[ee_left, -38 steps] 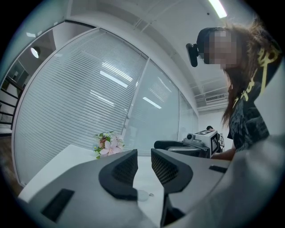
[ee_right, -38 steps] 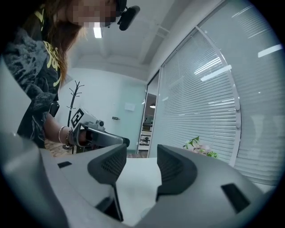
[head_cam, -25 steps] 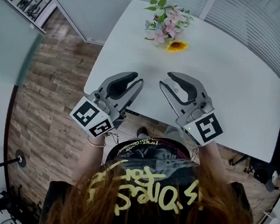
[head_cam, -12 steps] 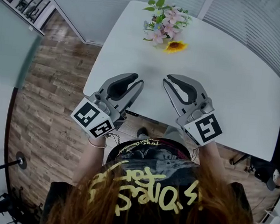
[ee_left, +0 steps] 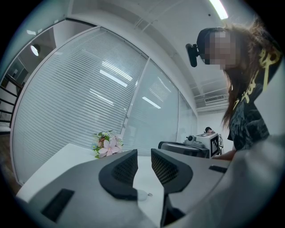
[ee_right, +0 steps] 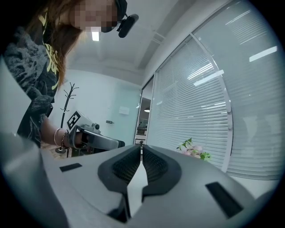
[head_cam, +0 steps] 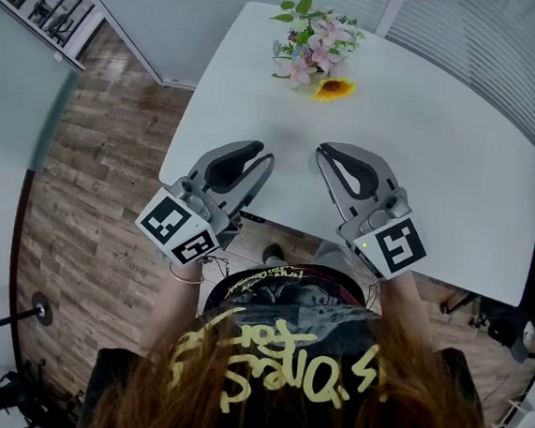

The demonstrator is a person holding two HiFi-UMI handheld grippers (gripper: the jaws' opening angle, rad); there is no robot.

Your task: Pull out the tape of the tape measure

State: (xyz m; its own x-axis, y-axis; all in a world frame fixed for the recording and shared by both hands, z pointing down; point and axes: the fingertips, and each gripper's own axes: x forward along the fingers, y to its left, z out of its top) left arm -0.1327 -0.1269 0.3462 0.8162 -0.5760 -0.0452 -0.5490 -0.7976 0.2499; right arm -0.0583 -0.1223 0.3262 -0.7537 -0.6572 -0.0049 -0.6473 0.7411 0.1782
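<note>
Right gripper (ee_right: 141, 148): jaws have just been closing. The tips now meet with nothing between them. Only a thin wedge of white shows below the pads (ee_right: 156, 165).

Left gripper (ee_left: 144, 154): jaws parted by a narrow gap, nothing in it. I see bare tabletop through the gap. Neither gripper is carrying anything.

Tape measure: I cannot tell where it is, as none of my three views shows it.

Head view: both grippers sit over the near edge of the white table (head_cam: 441, 169). They are level and point away from the person, with tips angled slightly toward each other. A stretch of bare tabletop lies between them, so they are not touching. The left cube (head_cam: 177, 226) hangs past the table edge over the wooden floor (head_cam: 91, 191). The right cube (head_cam: 394, 245) sits right at the table's near edge. There is a bracelet (head_cam: 184, 274) on the left wrist.

Further out: a bouquet (head_cam: 314, 39) of pink flowers with a sunflower (head_cam: 337, 89) lies at the far side of the table, well apart from both grippers and roughly ahead of the space between them. Beyond the table are glass panels with blinds (ee_left: 80, 98). In the right gripper view, a coat stand (ee_right: 69, 95) stands against the far wall.
</note>
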